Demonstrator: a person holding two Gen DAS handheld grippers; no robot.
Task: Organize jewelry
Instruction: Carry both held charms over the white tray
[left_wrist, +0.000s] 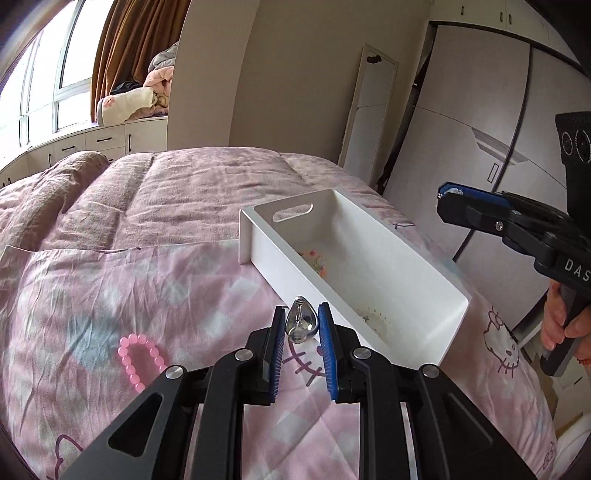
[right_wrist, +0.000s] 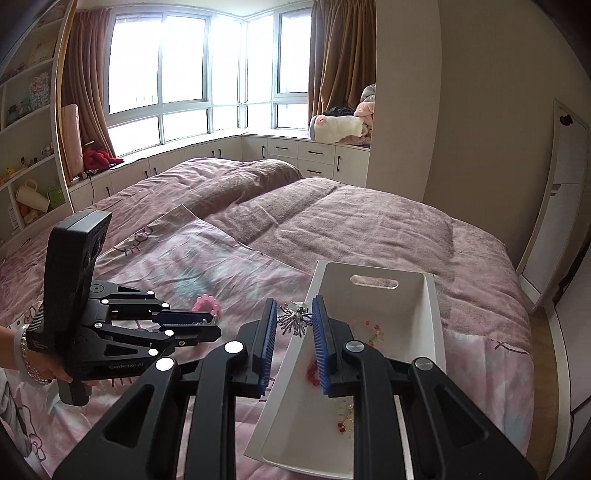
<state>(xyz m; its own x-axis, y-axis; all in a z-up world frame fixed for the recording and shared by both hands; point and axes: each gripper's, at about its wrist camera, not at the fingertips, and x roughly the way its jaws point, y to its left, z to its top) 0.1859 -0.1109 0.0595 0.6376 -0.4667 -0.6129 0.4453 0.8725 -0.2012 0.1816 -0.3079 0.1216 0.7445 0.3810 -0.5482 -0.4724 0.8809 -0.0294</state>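
**A:** Counting first. How many grippers, and holding what?

**B:** Two. Left gripper (left_wrist: 301, 311) narrowed to a slim gap, blue pads pressed on one silver teardrop pendant (left_wrist: 301, 326), raised above the quilt just beside the tray's long outer wall. Right gripper (right_wrist: 294, 302) likewise partly closed, clamping one silver spiky brooch (right_wrist: 295, 322) over the tray's left rim.

**A:** And the jewelry not held?

**B:** One pink bead bracelet (left_wrist: 142, 352), flat on the pink cartoon-cat quilt (left_wrist: 147, 288), well left of the tray. Inside the one white tray (left_wrist: 388, 266), three small pieces: a pale multicoloured beaded one (right_wrist: 373, 332), a red one (right_wrist: 312, 371), a gold-and-pearl one (right_wrist: 343, 417). Too small to name closer.

**A:** Edges, room to move?

**B:** Tray towards the bed's right edge, handle slot at the far end, near end close to the quilt's edge. Open quilt on the left, around the bracelet. Grippers apart from each other.

**A:** Surface and surroundings?

**B:** Soft, wrinkled bedding; mauve blanket (right_wrist: 369, 221) beyond the quilt. Bay window (right_wrist: 166, 66) with two brown curtains, white drawers (right_wrist: 314, 151) below, shelves (right_wrist: 29, 129) at left, a mirror (right_wrist: 565, 206) leaning on the right wall.
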